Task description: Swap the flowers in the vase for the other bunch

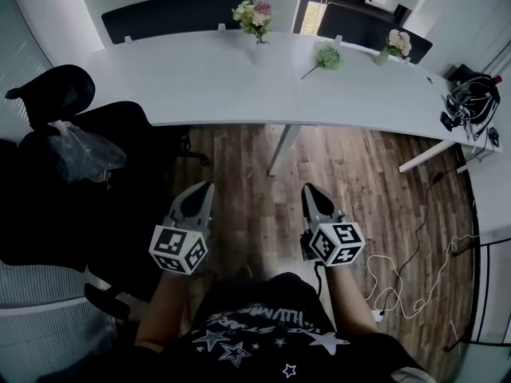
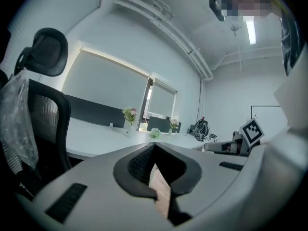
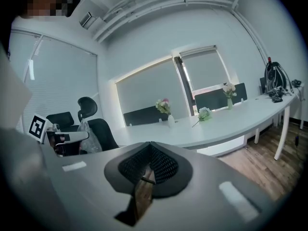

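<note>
So right now both grippers are held out in front of me over the wood floor, well short of the desk. My left gripper has its jaws pressed together with nothing between them. The right gripper is the same: tips together, empty. They sit side by side but apart, both pointing toward the white desk.

The stuff I'm after is all on the far side of that desk. The white vase stands upright near the back edge, in front of a dark divider panel, with the pink and cream flowers in it. To its right, the loose bunch lies flat on the desktop. It has a pale green-white head, and its stem angles back toward me. Further right there's a second vase of flowers, also upright. Neither gripper is anywhere near touching any of these.

On my left is a black office chair with a crumpled clear plastic bag on it. At the desk's right end there's a dark tangle of cables, and a thin white cord snakes across the floor on my right.
</note>
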### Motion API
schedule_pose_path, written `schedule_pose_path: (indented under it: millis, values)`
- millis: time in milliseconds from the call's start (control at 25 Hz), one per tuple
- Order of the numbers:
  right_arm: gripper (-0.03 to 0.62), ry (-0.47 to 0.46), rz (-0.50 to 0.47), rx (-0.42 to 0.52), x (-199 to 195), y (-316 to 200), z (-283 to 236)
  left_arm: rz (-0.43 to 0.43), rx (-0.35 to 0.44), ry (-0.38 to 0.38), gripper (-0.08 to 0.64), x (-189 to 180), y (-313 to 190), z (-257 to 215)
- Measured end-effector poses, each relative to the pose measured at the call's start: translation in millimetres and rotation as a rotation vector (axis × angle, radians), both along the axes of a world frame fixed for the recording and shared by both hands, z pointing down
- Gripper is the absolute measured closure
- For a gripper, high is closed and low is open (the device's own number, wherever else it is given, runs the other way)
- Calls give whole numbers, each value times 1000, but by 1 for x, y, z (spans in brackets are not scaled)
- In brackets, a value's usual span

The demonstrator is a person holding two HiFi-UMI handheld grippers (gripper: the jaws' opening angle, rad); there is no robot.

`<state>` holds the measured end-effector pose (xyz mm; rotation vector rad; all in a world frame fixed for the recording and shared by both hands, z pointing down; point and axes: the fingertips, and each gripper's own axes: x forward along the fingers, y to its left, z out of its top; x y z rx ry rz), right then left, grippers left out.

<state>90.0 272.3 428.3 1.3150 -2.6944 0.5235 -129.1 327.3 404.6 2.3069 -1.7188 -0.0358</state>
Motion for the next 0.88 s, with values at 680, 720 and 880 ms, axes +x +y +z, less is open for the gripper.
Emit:
schedule_pose_path:
  millis: [680, 720, 880]
  values:
    - [591, -19, -59, -17, -48, -132, 25, -94, -9, -4, 560, -50, -96, 16]
    - [591, -16, -77, -14, -54, -144, 25, -106, -13, -6, 560, -52, -104, 18]
    - [591, -6, -125, 3, -65, -197, 20, -138, -23, -1, 560, -55, -149, 18]
